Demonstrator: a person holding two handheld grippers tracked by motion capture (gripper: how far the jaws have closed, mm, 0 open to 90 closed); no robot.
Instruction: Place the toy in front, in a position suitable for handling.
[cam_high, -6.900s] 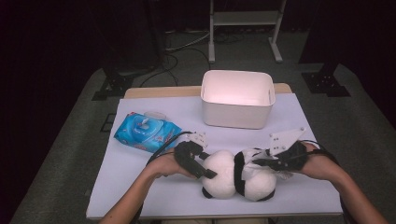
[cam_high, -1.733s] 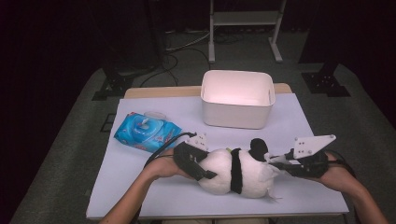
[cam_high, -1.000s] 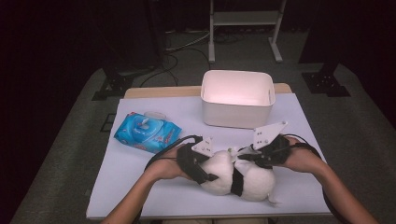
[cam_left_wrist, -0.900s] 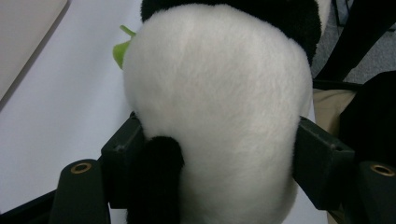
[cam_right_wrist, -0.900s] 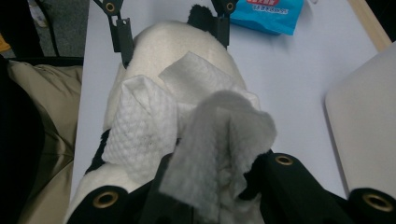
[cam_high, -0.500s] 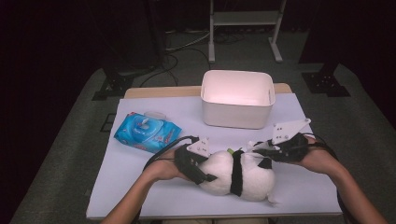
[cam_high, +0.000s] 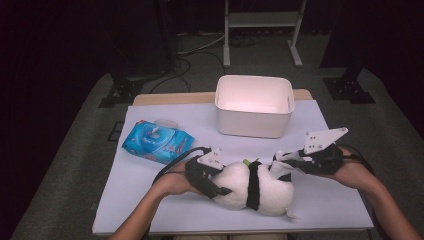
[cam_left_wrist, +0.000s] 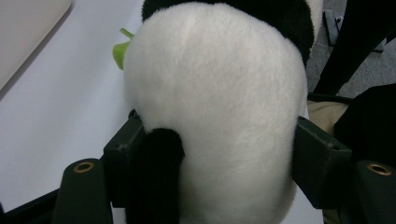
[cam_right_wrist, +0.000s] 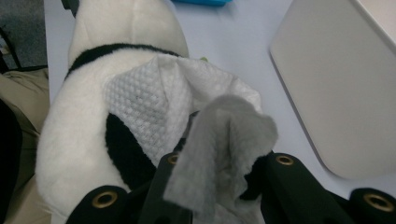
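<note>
Lower centre of high view: left gripper (cam_high: 216, 176) clamps the black-and-white plush panda (cam_high: 252, 187) lying on the white table (cam_high: 150, 200); right gripper (cam_high: 295, 162) pinches a white textured wipe (cam_right_wrist: 187, 112) against it.

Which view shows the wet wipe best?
The right gripper view: the wet wipe lies close up, dimpled weave plain, pinched in the right gripper and draped on the plush panda. The high view gives a small pale scrap at that gripper's tip. The left gripper view gives panda fur.
</note>
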